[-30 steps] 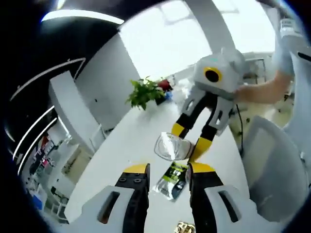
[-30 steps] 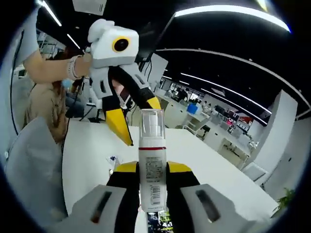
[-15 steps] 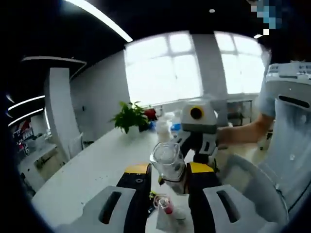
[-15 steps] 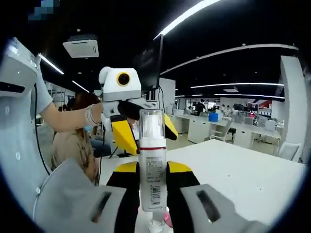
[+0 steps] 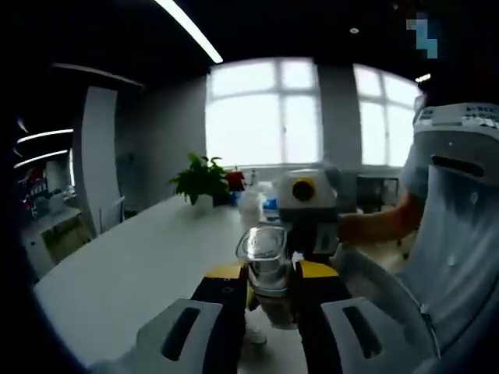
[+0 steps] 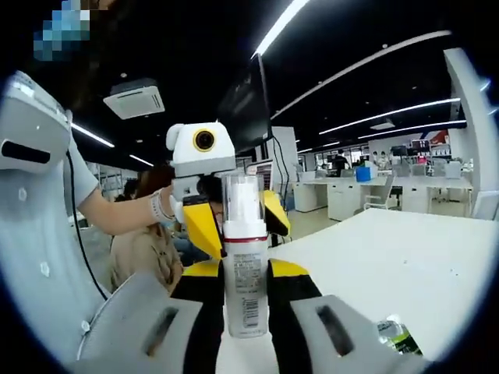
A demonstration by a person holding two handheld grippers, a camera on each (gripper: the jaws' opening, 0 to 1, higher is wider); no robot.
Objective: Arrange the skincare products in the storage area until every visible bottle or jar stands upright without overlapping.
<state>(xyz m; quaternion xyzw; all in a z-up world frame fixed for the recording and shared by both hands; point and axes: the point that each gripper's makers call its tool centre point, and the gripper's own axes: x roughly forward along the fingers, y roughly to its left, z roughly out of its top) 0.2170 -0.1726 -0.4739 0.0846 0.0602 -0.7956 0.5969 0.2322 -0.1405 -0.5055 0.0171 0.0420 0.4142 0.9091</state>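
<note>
The white pump bottle (image 6: pixel 245 269) w/ a clear cap and a red band stood upright between my right gripper (image 6: pixel 243 274)'s yellow-tipped jaws, which were closed onto its sides, label and barcode facing the cam. It was held up off the white table (image 6: pixel 405 257), not resting on it. In the left gripper view the same white bottle (image 5: pixel 249 209) showed small, beside the right gripper (image 5: pixel 309 238), which hung across from me past my own jaws. My left gripper (image 5: pixel 269 276) had its jaws pinched in on a clear-topped container (image 5: pixel 267 257), the see-through cap poking up above the yellow tips; couldn't tell what kind of bottle it was below the cap, jaws hid it. In the right gripper view the left gripper (image 6: pixel 234 222) faced me just behind the pump bottle, yellow jaws splayed either side of it, a hand (image 6: pixel 160 206) w/ a wristband on its grip. Low on the right of that view a small green-and-dark item (image 6: pixel 394 335) lay on the table, too cut off to ID. Farther out in the left gripper view: a potted plant (image 5: pixel 201 181) at the far end of the table (image 5: pixel 132 265), bright windows (image 5: pixel 265 113) behind it. In the right gripper view, desks and ceiling light strips (image 6: pixel 284 23) ran off into an open office.
</note>
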